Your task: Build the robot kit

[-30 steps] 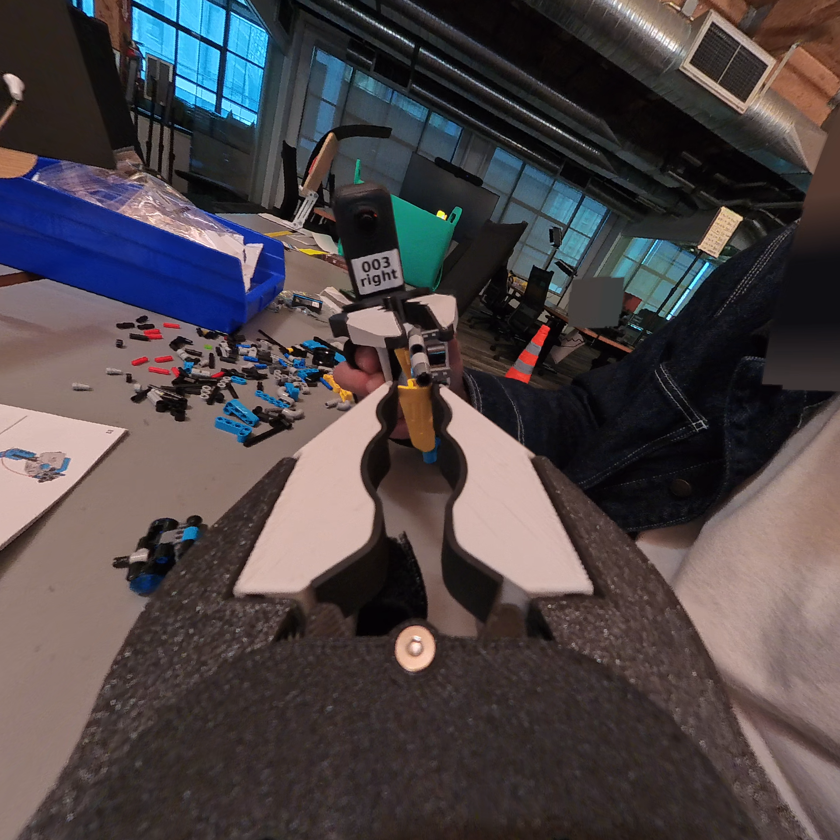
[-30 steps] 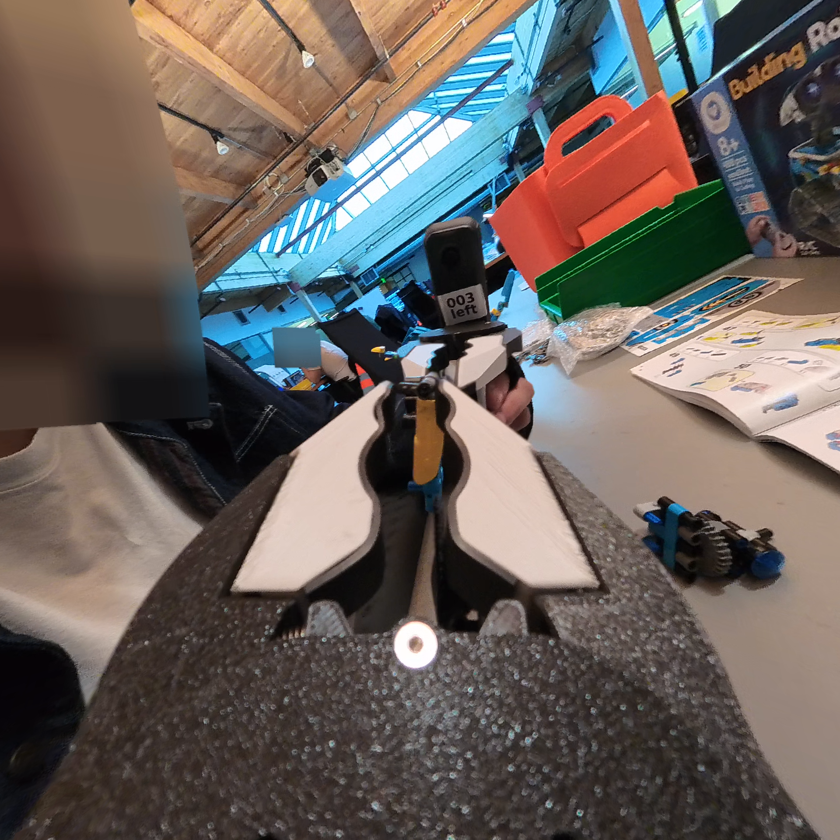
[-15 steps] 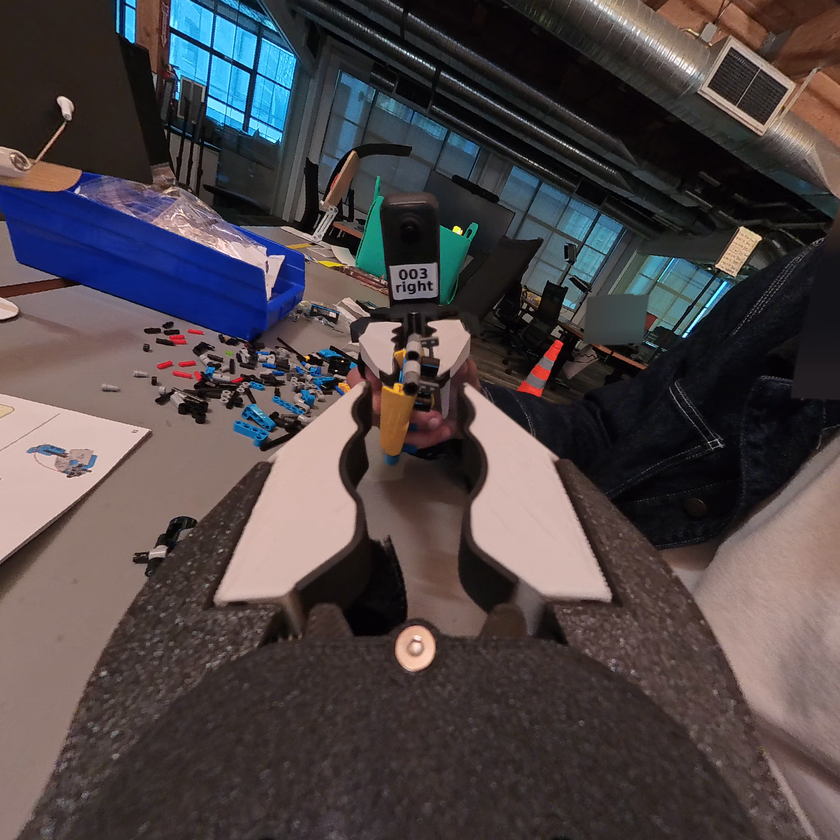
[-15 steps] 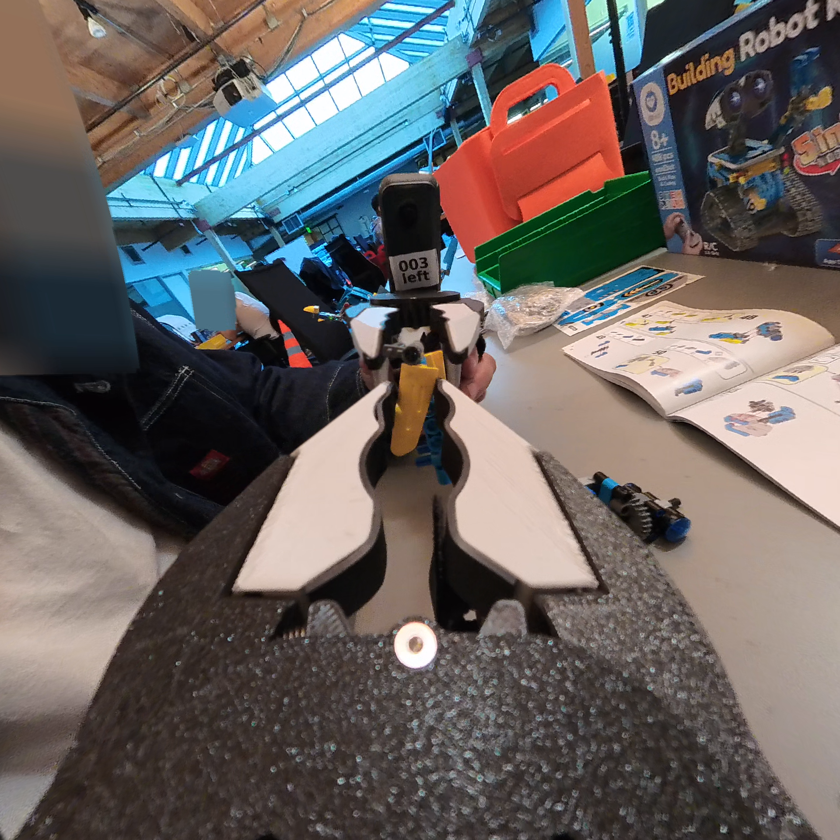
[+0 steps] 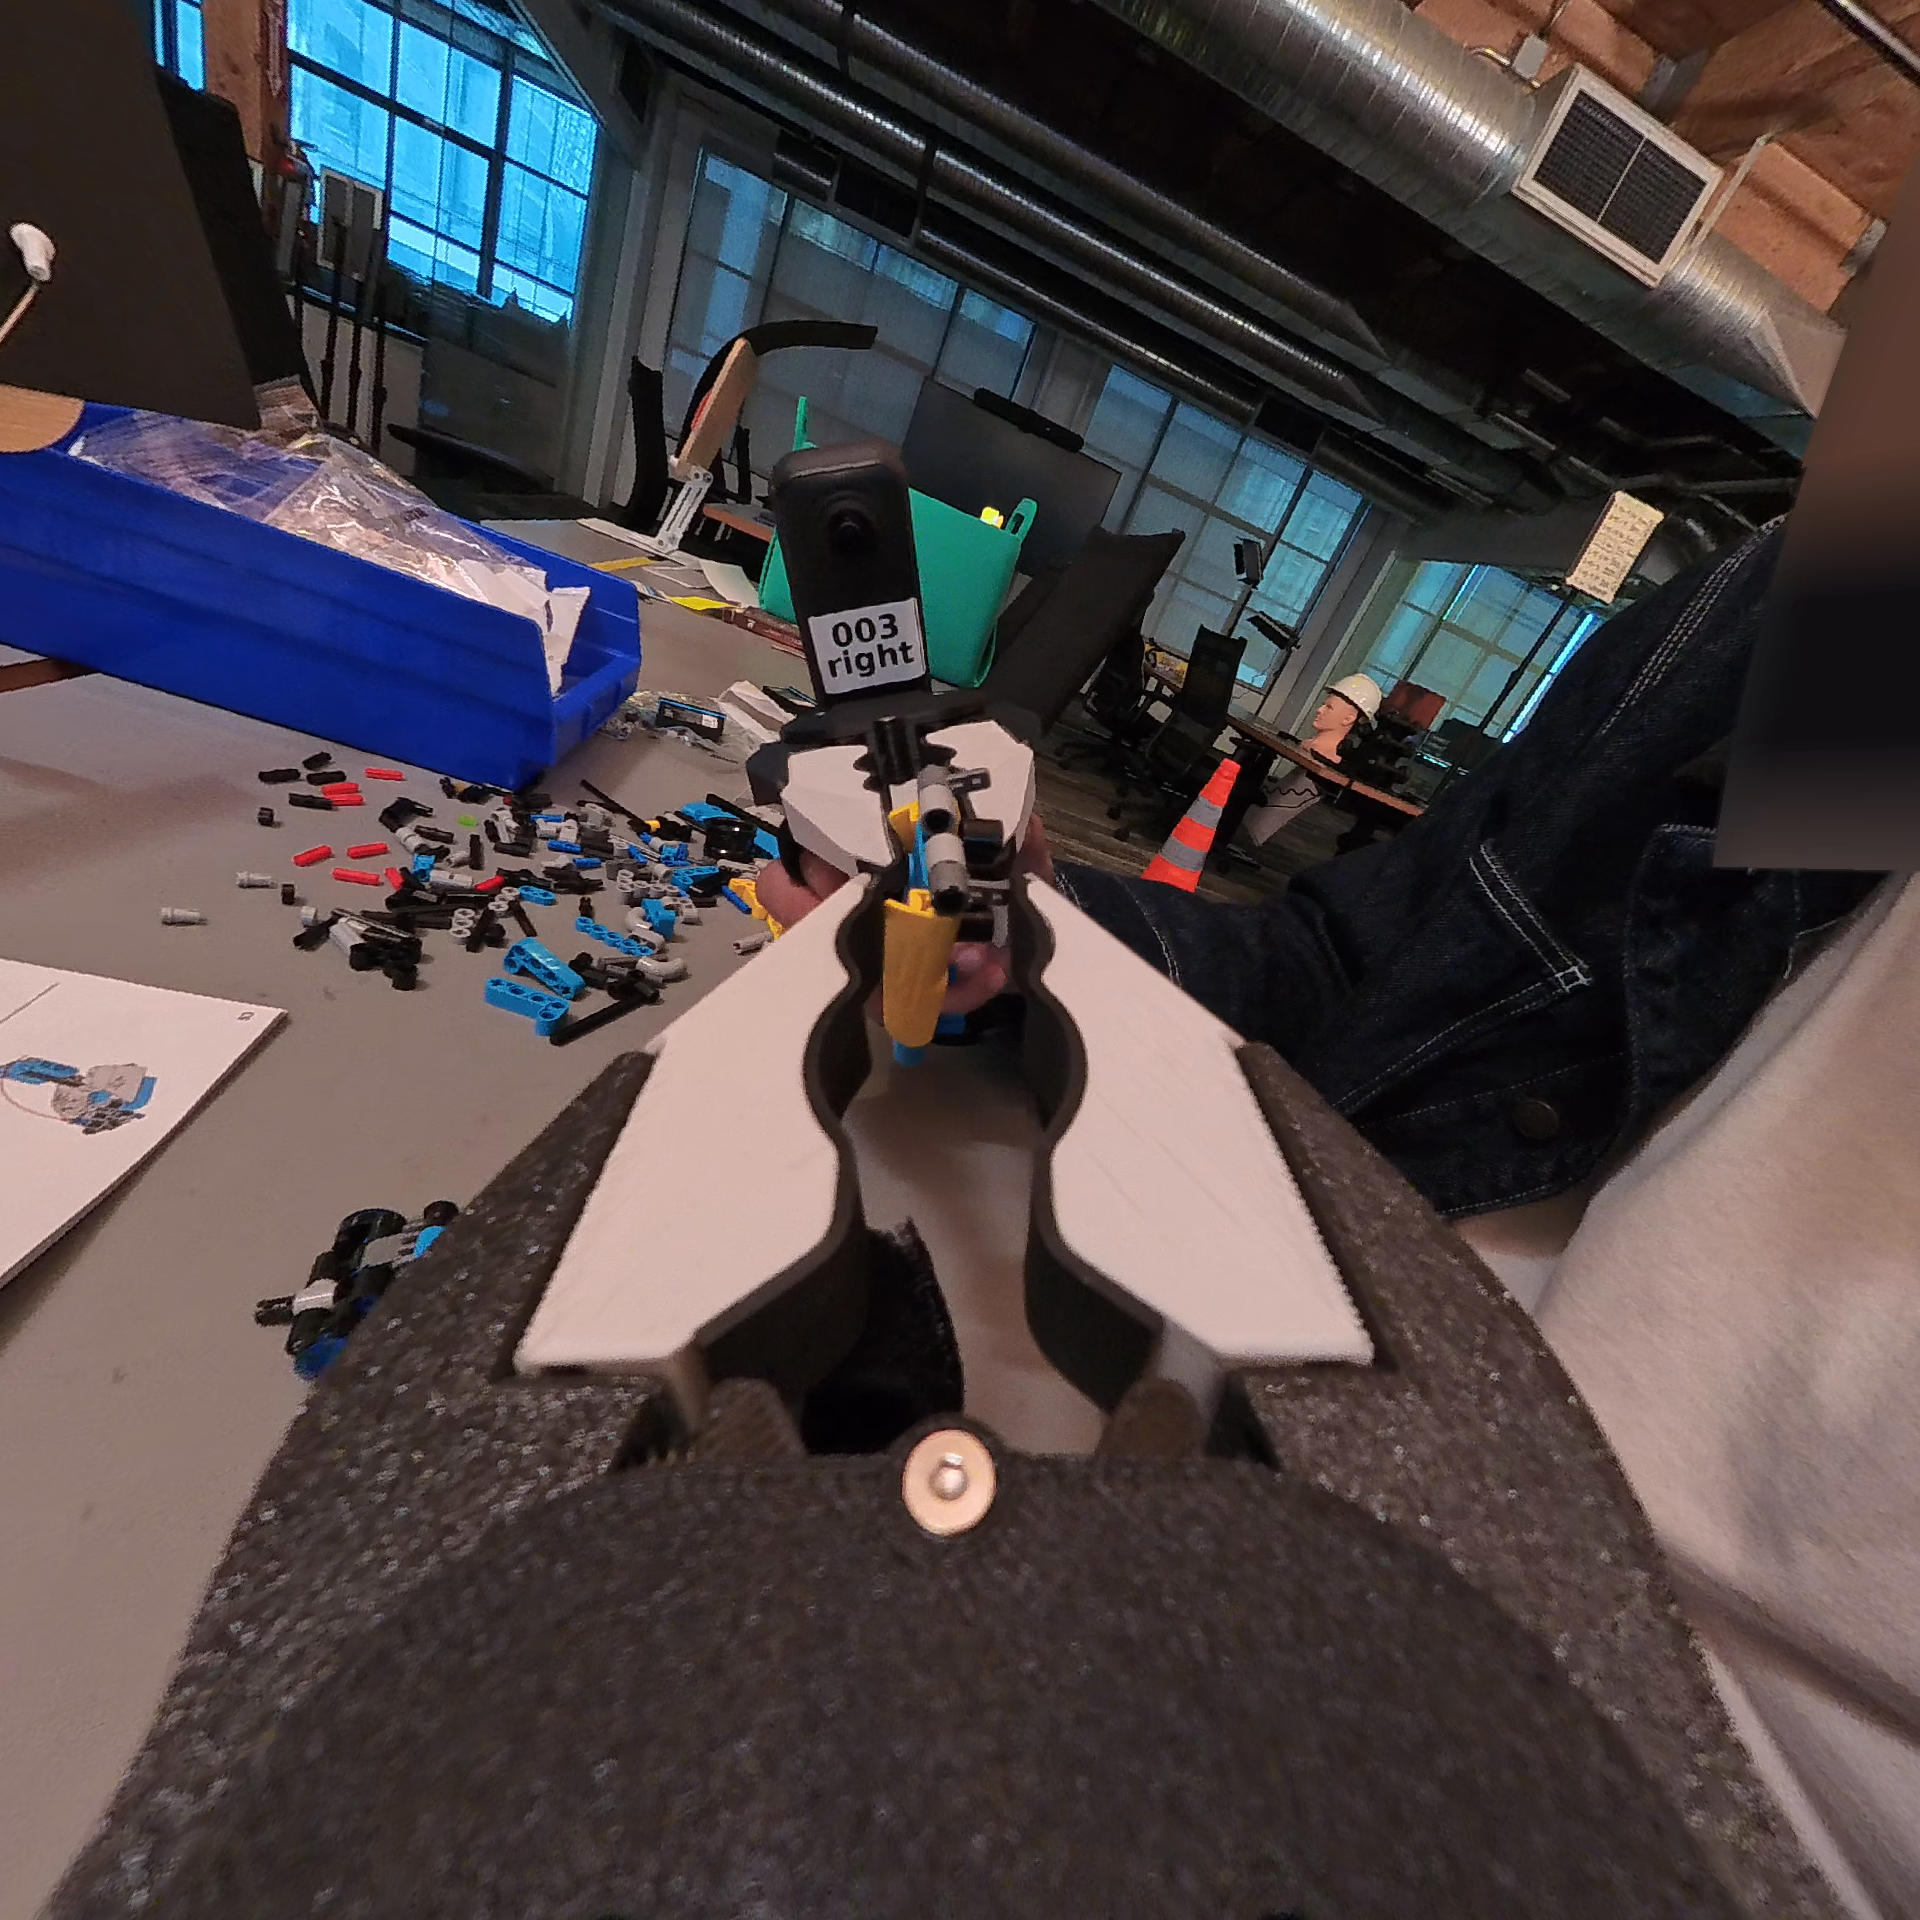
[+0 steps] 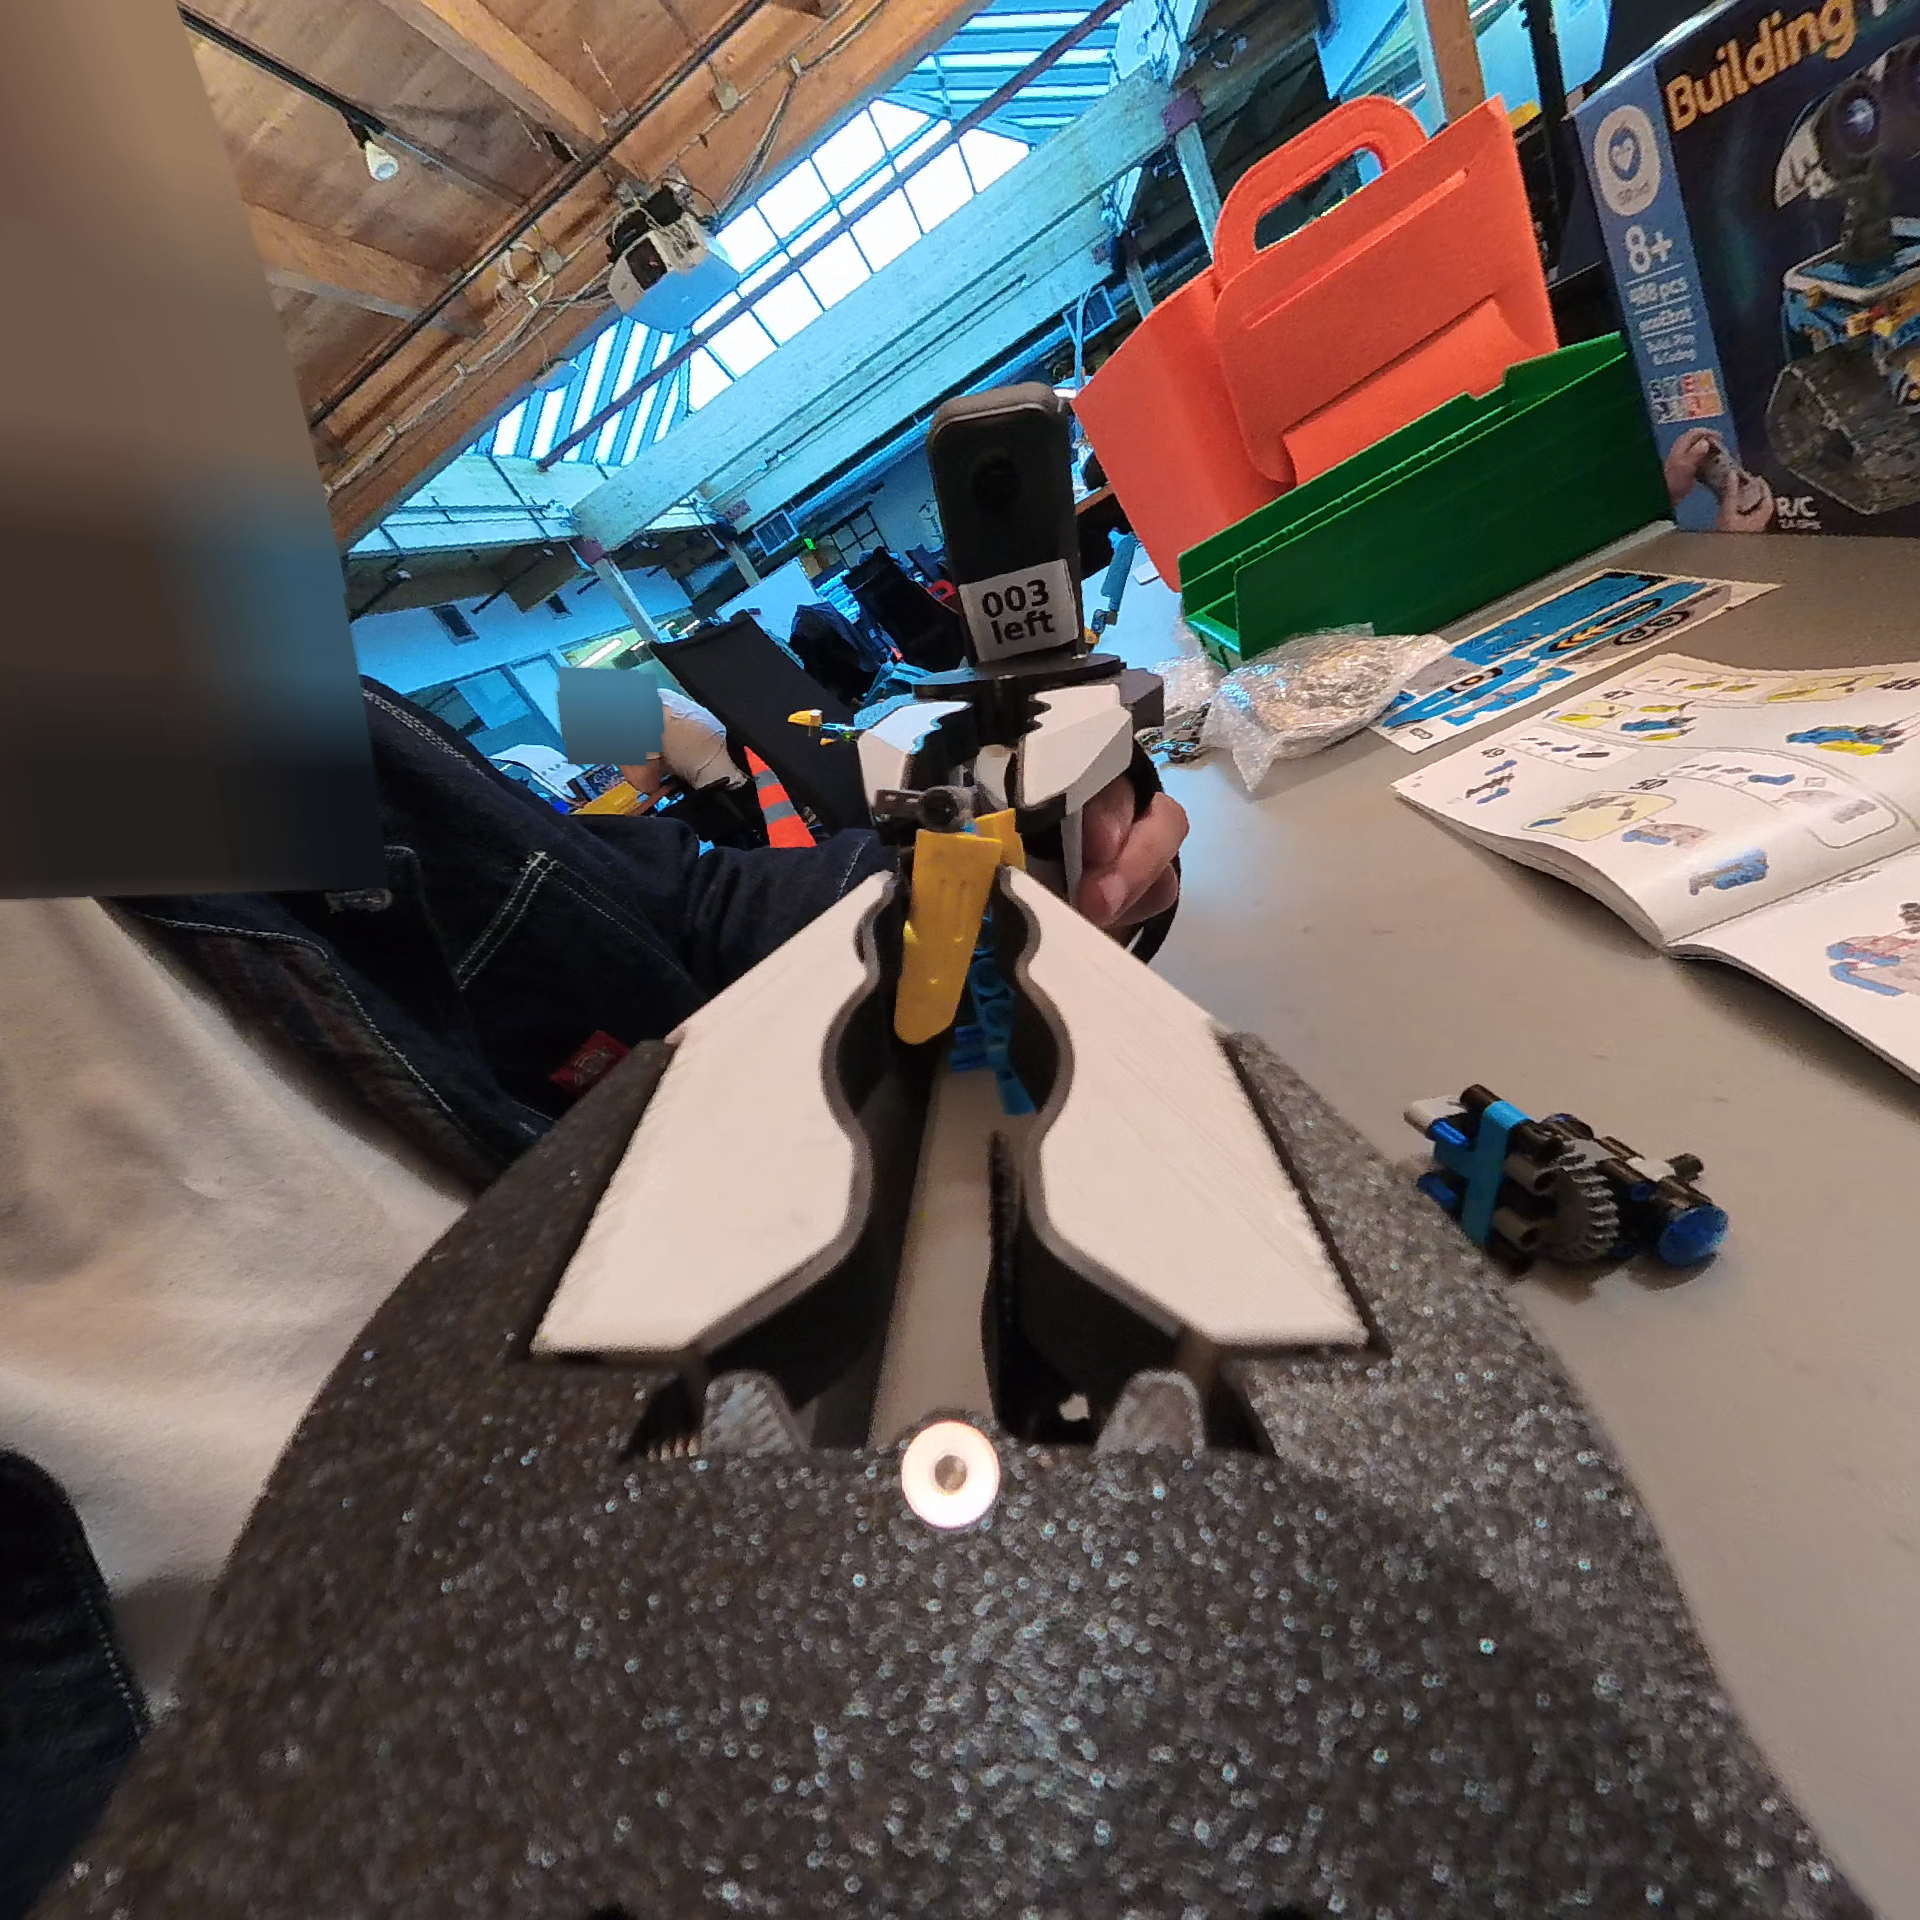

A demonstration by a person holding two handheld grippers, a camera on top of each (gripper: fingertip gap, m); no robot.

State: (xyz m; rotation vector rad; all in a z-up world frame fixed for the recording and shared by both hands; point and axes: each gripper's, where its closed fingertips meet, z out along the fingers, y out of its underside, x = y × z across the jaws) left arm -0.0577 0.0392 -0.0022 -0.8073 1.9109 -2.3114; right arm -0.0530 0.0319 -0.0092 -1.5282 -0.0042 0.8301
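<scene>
Both tongs pinch the yellow-blue model point(image 5: 914, 971) again; left tongs point(image 5: 940, 894) have closed since, right tongs point(image 6: 945, 894) stayed clamped.

Glossy plastic yellow piece point(image 5: 914, 961) sits beside matt white tongs point(image 5: 940, 904) in rough speckled foam point(image 5: 935, 1662), above the smooth grey counter point(image 5: 364, 1122).

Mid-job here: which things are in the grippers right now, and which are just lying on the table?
In hand:
yellow and blue assembly; right gripper shut on it; left gripper at its other end, grip unclear.

Lying about:
small blue and black assembly; loose parts; instruction booklet; blue bin; green tray; orange carrier.
</scene>
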